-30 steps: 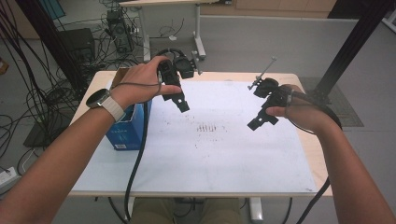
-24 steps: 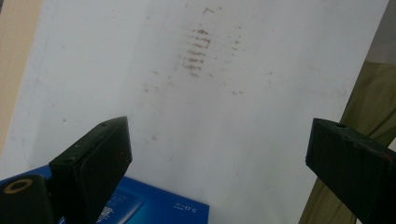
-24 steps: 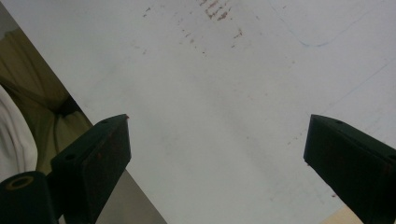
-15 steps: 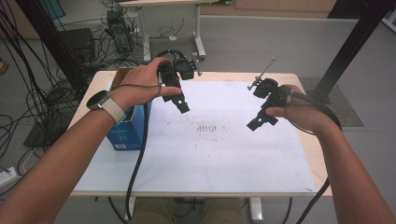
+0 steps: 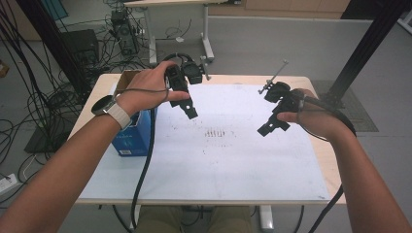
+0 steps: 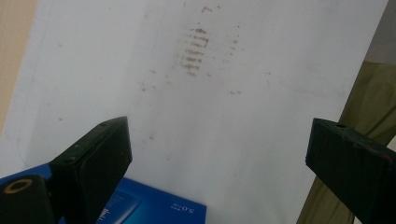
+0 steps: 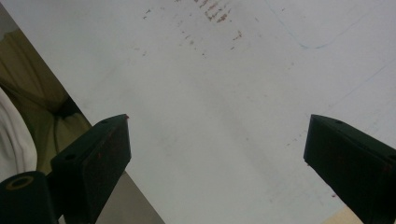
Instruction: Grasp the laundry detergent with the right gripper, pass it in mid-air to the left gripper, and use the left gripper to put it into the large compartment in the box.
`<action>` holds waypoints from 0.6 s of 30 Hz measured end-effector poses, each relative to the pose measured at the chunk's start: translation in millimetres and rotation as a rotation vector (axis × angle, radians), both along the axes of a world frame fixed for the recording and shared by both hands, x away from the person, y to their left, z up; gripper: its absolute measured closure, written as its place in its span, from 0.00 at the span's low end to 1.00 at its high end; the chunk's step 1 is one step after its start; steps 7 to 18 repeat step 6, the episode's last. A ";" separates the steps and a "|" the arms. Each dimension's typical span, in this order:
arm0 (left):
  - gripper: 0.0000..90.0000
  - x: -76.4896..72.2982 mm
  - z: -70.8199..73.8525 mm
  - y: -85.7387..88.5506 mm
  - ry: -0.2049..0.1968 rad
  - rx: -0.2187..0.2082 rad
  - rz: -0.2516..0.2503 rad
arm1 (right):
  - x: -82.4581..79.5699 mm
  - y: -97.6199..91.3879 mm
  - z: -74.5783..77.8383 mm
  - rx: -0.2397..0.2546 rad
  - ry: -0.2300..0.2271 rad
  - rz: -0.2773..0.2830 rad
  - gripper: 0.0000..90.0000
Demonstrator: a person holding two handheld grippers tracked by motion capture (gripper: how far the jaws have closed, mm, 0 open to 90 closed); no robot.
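A person holds a black gripper in each hand above a white sheet [image 5: 218,155] that covers the table. My left gripper [image 5: 189,110] hangs over the sheet's far left part, jaws pointing down toward the middle. In the left gripper view [image 6: 217,154] its jaws stand wide apart with nothing between them. My right gripper [image 5: 268,126] hovers over the sheet's right side. The right gripper view [image 7: 217,154] shows its jaws spread wide over bare paper, holding nothing. A patch of small reddish-brown marks [image 5: 218,132] lies on the sheet between the two grippers.
A blue box [image 5: 133,133] stands at the table's left edge under the left wrist, and its top [image 6: 154,210] shows below the left jaws. Cables trail from both grippers over the front edge. Black posts, cables and another table stand beyond the far edge.
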State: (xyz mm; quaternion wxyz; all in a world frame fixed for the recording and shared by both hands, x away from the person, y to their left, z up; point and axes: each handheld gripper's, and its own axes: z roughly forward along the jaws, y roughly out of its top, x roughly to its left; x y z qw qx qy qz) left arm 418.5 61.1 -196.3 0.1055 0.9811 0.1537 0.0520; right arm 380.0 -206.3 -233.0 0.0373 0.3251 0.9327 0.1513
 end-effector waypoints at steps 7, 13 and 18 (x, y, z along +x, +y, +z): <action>0.08 -0.5 0.9 2.1 -0.001 -0.005 0.005 | -0.6 0.9 0.4 0.000 -0.002 0.001 0.08; 0.08 -0.5 0.9 2.1 -0.001 -0.005 0.005 | -0.6 0.9 0.4 0.000 -0.002 0.001 0.08; 0.08 -0.5 0.9 2.1 -0.001 -0.005 0.005 | -0.6 0.9 0.4 0.000 -0.002 0.001 0.08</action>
